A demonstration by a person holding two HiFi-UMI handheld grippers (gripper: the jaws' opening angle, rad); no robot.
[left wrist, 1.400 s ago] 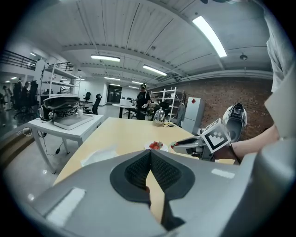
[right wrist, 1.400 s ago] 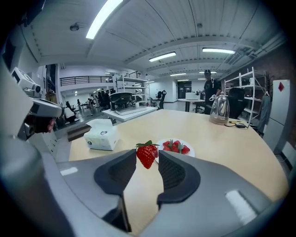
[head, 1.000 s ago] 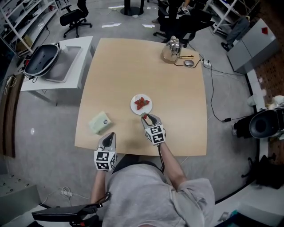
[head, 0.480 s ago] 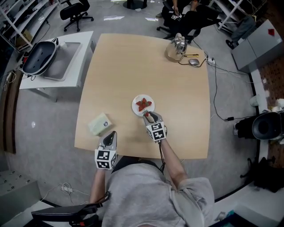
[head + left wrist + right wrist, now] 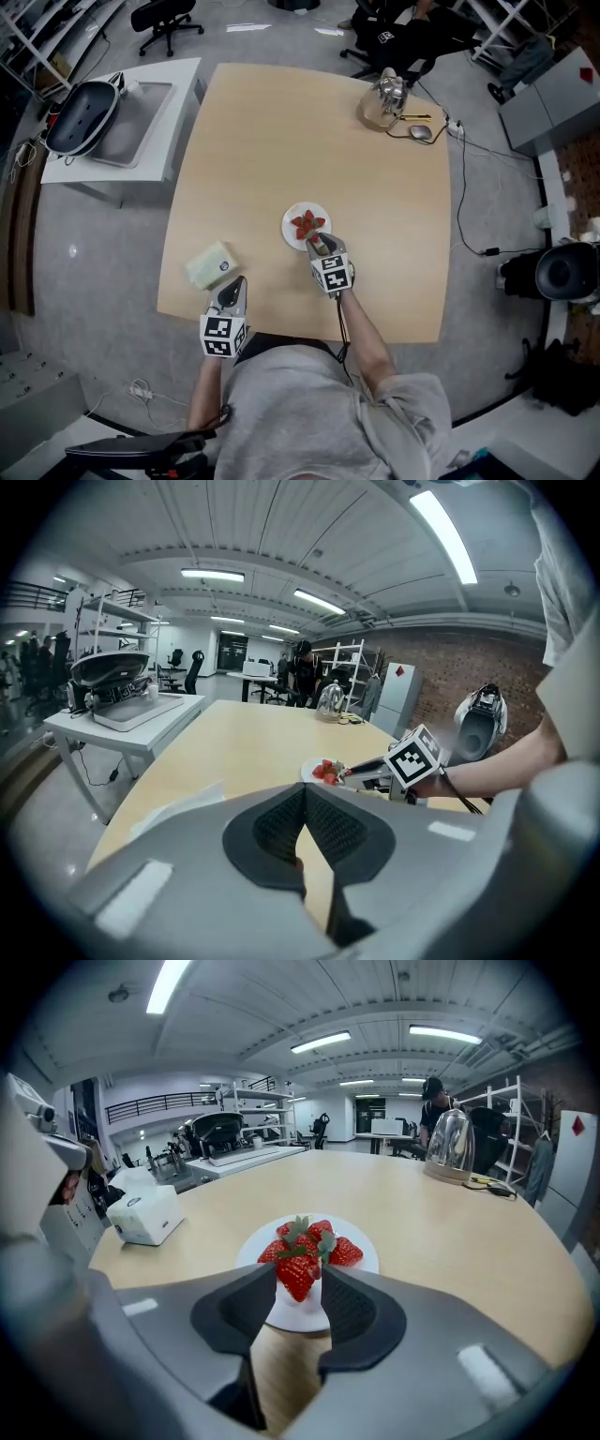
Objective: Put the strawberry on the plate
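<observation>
A small white plate (image 5: 292, 215) with several strawberries (image 5: 305, 224) lies on the tan table, near its front. My right gripper (image 5: 315, 245) reaches to the plate's near rim, shut on one more strawberry (image 5: 297, 1275), red with green leaves, held point down between the pads just above the near rim of the plate (image 5: 367, 1258). The other strawberries (image 5: 328, 1241) lie piled behind it. My left gripper (image 5: 232, 292) hovers at the table's front edge, left of the plate, shut with nothing in it (image 5: 305, 801).
A white tissue box (image 5: 210, 263) sits left of the plate, near the left gripper. A glass kettle (image 5: 382, 98) with a mouse and cables stands at the far right corner. A side table with a tray (image 5: 122, 131) is off to the left.
My right gripper with the strawberry has edged slightly forward toward the plate. The left gripper has stayed put.
</observation>
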